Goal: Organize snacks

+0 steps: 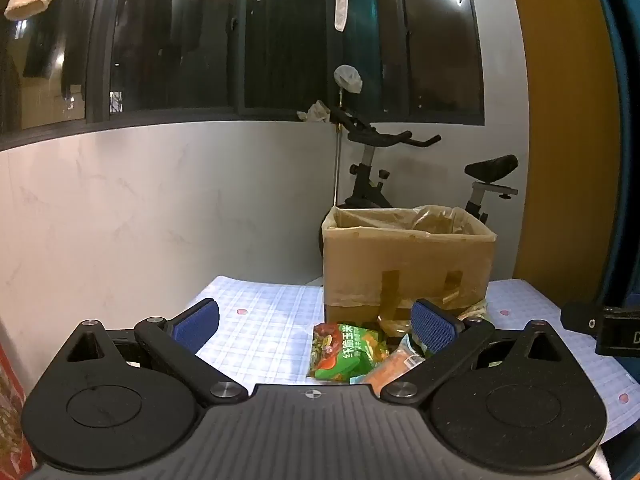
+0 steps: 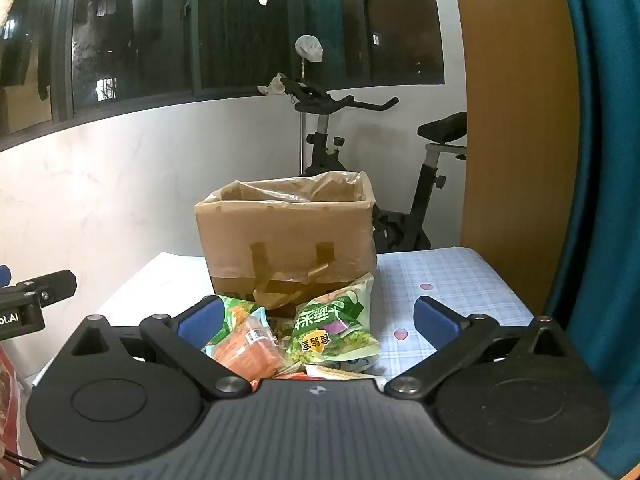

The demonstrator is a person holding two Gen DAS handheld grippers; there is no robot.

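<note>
A cardboard box (image 1: 408, 258) lined with a plastic bag stands open on the checked tablecloth (image 1: 264, 320); it also shows in the right wrist view (image 2: 286, 236). Snack packets lie in a pile in front of it: a green packet (image 1: 348, 352) and an orange packet (image 1: 394, 368) in the left wrist view, and an orange packet (image 2: 248, 350) and a green and white packet (image 2: 334, 332) in the right wrist view. My left gripper (image 1: 316, 326) is open and empty, just short of the pile. My right gripper (image 2: 318, 322) is open and empty over the pile.
An exercise bike (image 2: 360, 152) stands behind the box by the grey wall and dark window. A brown panel (image 2: 516, 120) and a blue curtain (image 2: 600, 160) are on the right. The table's edges (image 2: 516, 300) lie close on the right and left.
</note>
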